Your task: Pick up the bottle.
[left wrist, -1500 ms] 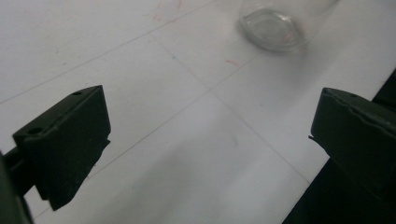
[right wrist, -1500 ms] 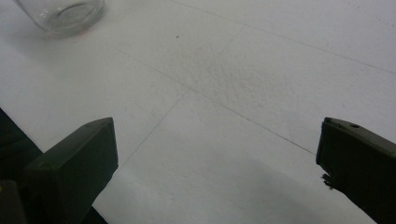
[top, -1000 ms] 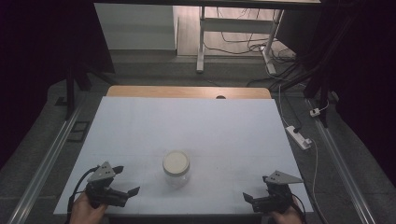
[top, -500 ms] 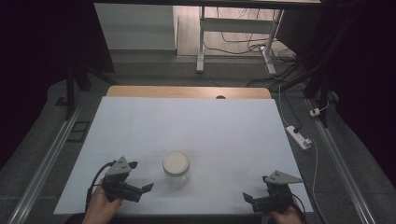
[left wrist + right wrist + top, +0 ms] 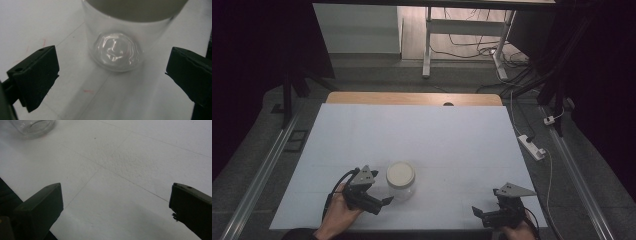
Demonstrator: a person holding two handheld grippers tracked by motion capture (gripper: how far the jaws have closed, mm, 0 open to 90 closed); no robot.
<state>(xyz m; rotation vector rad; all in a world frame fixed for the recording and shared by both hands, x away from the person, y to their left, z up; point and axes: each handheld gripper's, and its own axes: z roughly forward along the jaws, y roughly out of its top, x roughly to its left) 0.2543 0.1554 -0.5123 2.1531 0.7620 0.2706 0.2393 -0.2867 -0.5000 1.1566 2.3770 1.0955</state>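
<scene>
Right now I have the left claw (image 5: 384, 201) spread wide just beside the glass jar (image 5: 400, 180), which stands upright on the white bench (image 5: 452, 145), untouched. Well apart, my right claw (image 5: 478, 212) sits released over bare bench.

A white sheet (image 5: 437, 140) covers the bench, spreading under both tools and well ahead of them; faint straight creases cross it. Beyond its far edge, well ahead of the tools, a strip of bare wood (image 5: 412, 98) shows, with a small dark hole (image 5: 448, 104) in it. A white power strip (image 5: 532, 147) lies on the grey floor (image 5: 577, 165), ahead and to the right of the right tool, its cord running on. Far ahead stands a white frame leg (image 5: 427, 42) among loose cables (image 5: 472, 37). Metal rails (image 5: 259, 175) flank the bench, left of the left tool and right of the right.
</scene>
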